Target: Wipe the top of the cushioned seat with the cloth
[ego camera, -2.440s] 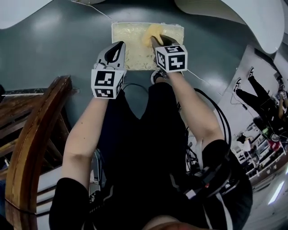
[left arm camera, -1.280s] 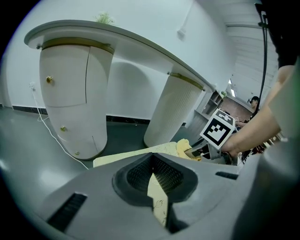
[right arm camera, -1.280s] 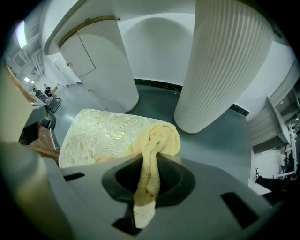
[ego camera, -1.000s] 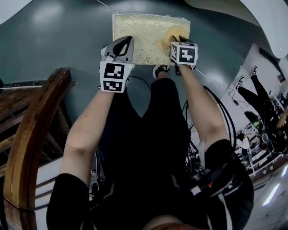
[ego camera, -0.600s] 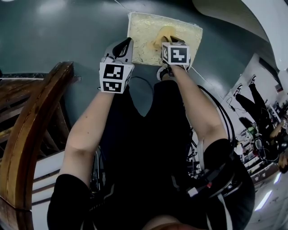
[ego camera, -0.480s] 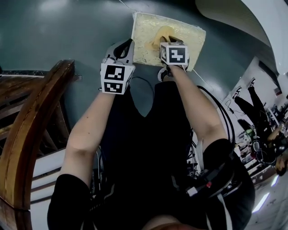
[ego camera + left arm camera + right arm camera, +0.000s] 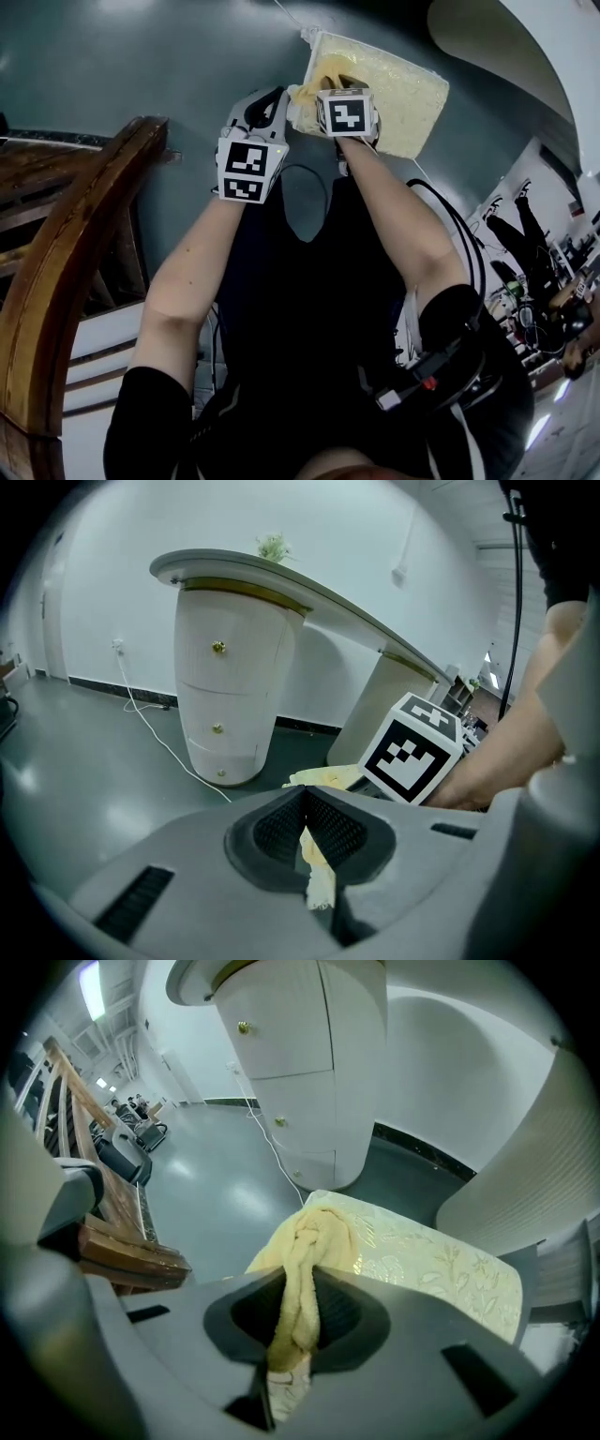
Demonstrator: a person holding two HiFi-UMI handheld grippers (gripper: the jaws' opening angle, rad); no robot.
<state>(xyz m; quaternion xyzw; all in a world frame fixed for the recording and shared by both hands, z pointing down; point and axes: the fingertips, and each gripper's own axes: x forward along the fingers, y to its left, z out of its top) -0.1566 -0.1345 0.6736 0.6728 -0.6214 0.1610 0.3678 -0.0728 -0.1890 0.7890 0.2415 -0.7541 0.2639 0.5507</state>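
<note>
Jaws of the right gripper (image 7: 298, 1302): clamped on a bunched pale yellow terry cloth (image 7: 305, 1237), with the wad sticking out ahead of the tips. Jaws of the left gripper (image 7: 307, 822): closed on a thin strip of pale fabric (image 7: 317, 872). I cannot tell whether that strip is the seat's edge or a corner of the cloth.

The cloth rests on top of the cream, leaf-patterned cushioned seat (image 7: 441, 1265), at its left end by the corner nearest the grippers. The seat stands on the grey floor (image 7: 141, 75). The left gripper is just beside that same corner.

Judgement: a wipe stroke is under way at the edge of the top, and most of the top lies to the right of the wad, not yet covered.

To do it well:
- Press the wad, not the jaw tips, flat onto the fabric.
- Sweep in overlapping passes toward the far right corner.
- Brace the seat with the left gripper so it neither slides nor turns on the smooth floor.

Risk: the wad runs off the corner.
</note>
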